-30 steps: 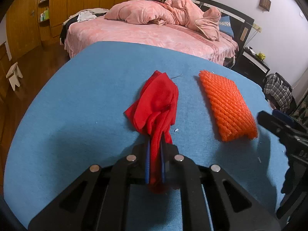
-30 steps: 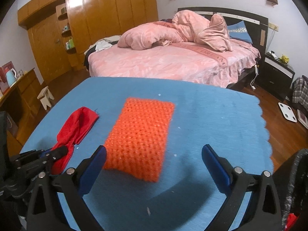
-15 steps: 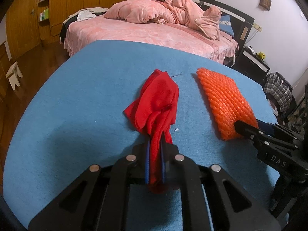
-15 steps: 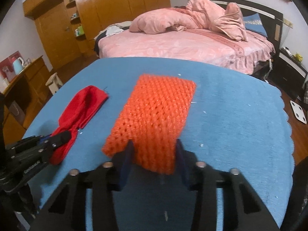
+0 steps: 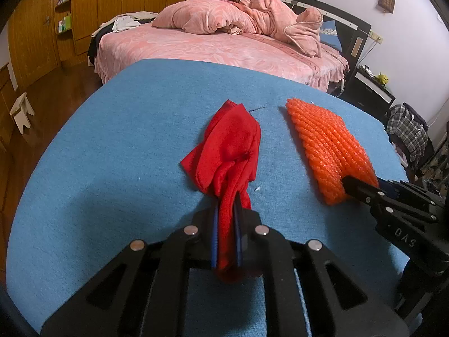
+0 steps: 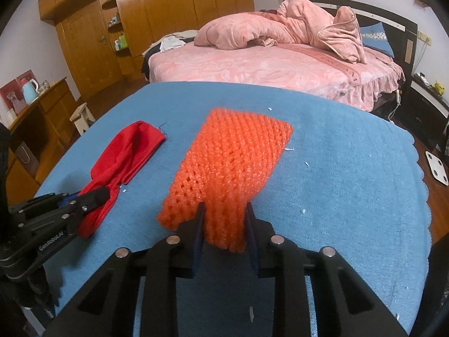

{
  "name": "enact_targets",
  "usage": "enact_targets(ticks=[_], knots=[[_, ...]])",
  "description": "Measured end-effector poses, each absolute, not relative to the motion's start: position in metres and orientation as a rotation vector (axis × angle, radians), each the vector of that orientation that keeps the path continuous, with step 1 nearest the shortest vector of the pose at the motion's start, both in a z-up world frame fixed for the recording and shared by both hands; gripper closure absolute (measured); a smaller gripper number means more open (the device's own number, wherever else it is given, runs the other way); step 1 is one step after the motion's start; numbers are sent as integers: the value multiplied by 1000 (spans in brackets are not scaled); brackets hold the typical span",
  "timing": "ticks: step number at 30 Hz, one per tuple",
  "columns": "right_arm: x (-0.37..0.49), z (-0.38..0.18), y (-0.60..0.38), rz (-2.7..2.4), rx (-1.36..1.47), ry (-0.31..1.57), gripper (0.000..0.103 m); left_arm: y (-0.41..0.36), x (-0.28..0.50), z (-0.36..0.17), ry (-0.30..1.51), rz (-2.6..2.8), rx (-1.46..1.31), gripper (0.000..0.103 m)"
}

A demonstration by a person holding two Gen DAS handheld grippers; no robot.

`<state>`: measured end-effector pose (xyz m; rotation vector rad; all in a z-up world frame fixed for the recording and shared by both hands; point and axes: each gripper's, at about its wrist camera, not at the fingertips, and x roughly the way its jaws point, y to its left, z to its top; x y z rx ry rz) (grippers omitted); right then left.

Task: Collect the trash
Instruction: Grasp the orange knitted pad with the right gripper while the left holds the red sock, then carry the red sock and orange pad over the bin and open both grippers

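My left gripper (image 5: 226, 234) is clenched on the crumpled red cloth (image 5: 230, 151). My right gripper (image 6: 224, 233), jaws just closing, pinches the near end of the orange foam-mesh sleeve (image 6: 233, 157). Both lie on the blue-covered table (image 5: 112, 146).

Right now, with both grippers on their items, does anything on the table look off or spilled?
Only small white scraps scattered on the blue tablecloth around the orange foam net. The red cloth lies crumpled with a loose thread at its far end. Nothing else stands out.
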<state>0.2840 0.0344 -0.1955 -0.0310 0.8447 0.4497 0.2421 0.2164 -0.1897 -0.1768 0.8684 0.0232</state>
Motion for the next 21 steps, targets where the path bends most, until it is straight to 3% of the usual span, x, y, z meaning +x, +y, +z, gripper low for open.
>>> enact_targets(ticks=[21], knots=[[235, -144, -29, 395, 33, 771, 78, 171, 201, -148, 768, -34, -131, 95]])
